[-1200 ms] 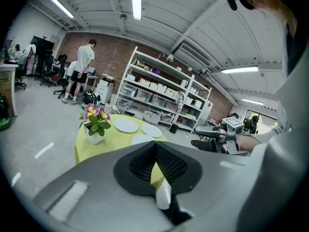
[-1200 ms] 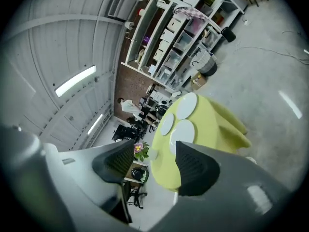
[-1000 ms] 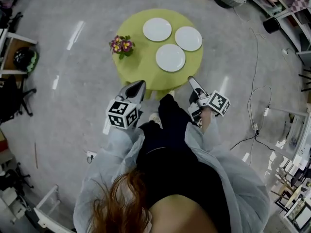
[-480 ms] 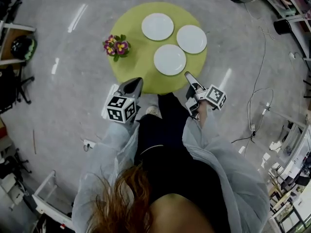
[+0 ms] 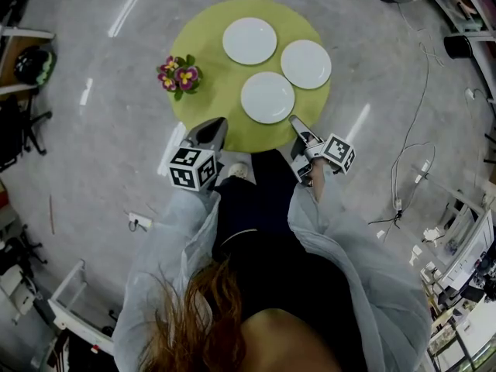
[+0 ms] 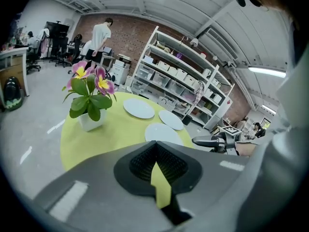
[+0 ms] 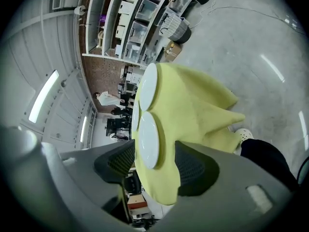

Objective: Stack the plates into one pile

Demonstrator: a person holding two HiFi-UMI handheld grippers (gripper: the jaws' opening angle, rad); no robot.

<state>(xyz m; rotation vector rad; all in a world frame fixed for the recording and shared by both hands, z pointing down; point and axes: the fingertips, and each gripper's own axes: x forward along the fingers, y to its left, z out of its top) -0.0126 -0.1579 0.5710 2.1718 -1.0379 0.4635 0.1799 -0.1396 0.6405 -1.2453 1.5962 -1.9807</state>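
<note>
plates [image 5: 267, 98] unstacked by potted flowers [image 5: 178, 77]; left gripper [image 5: 216, 123] clenched, right gripper [image 5: 295, 121] released, empty, narrowing.

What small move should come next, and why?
Probably ease the right gripper forward to the rim of the nearest plate. Its jaws, which have just been closing a little, stand apart and empty, just short of it. The other two plates lie separately.

The head view looks steeply down on the table [image 5: 213, 76]; both gripper views face its plates [image 5: 267, 97] from low beside it.
</note>
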